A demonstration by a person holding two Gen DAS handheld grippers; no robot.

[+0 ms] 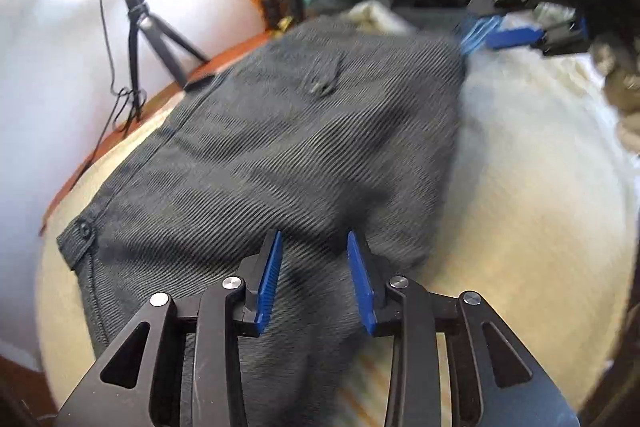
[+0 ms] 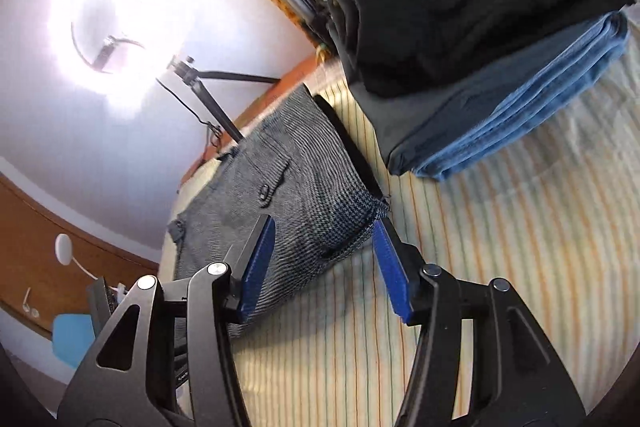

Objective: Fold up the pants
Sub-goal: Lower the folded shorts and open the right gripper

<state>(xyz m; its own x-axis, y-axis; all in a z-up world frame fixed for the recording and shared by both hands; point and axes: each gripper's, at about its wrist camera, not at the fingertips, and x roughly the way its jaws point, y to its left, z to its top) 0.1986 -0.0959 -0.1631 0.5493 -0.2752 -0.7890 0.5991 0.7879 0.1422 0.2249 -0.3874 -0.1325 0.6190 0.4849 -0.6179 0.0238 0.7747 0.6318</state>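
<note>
Grey ribbed pants (image 1: 280,147) lie folded on a cream striped bed cover (image 1: 520,207); a button shows near the waistband at the left. My left gripper (image 1: 314,247) is open, its blue pads just above the near edge of the pants, holding nothing. My right gripper (image 2: 324,231) is open at the far corner of the same pants (image 2: 288,203), with the cloth edge between the blue pads. The right gripper also shows in the left wrist view (image 1: 492,35), at the pants' far right corner.
A stack of folded clothes, black over blue jeans (image 2: 500,115), lies on the bed beyond the pants. A ring light on a black tripod (image 1: 140,39) stands by the white wall at the left. The wooden bed edge (image 1: 224,59) runs along the wall.
</note>
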